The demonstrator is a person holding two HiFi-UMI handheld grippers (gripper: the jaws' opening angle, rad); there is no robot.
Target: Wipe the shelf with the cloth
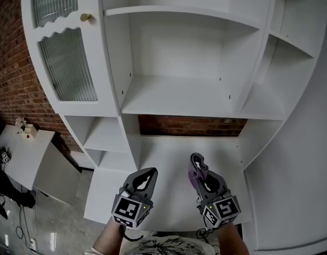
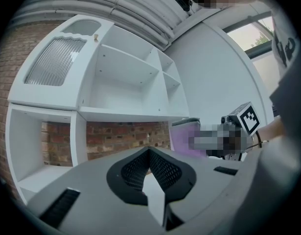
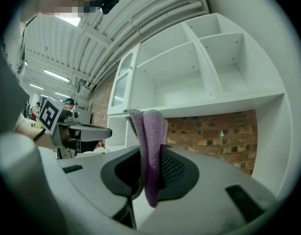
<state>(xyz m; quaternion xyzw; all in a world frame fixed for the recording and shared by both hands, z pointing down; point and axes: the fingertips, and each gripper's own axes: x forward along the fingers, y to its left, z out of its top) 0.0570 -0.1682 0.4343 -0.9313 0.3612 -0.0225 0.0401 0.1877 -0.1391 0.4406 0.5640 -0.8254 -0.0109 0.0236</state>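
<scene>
Clearly purple, fuzzy cloth [image 3: 152, 131], folded, pinched upright in right claw [image 1: 198, 163]

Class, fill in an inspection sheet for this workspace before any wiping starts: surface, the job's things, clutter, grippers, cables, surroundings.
Surface: white shelf unit, open compartments bare; no dirt can be made out.
Job's things: purple cloth, folded and clamped in the right gripper.
Clutter: nothing seen on the shelves.
Grippers: left gripper shut and empty; right gripper shut on the cloth; both are held side by side over the lowest ledge.
Cables: thin leads on the floor at lower left.
Surroundings: brick wall, ribbed glass door, small white table.
</scene>
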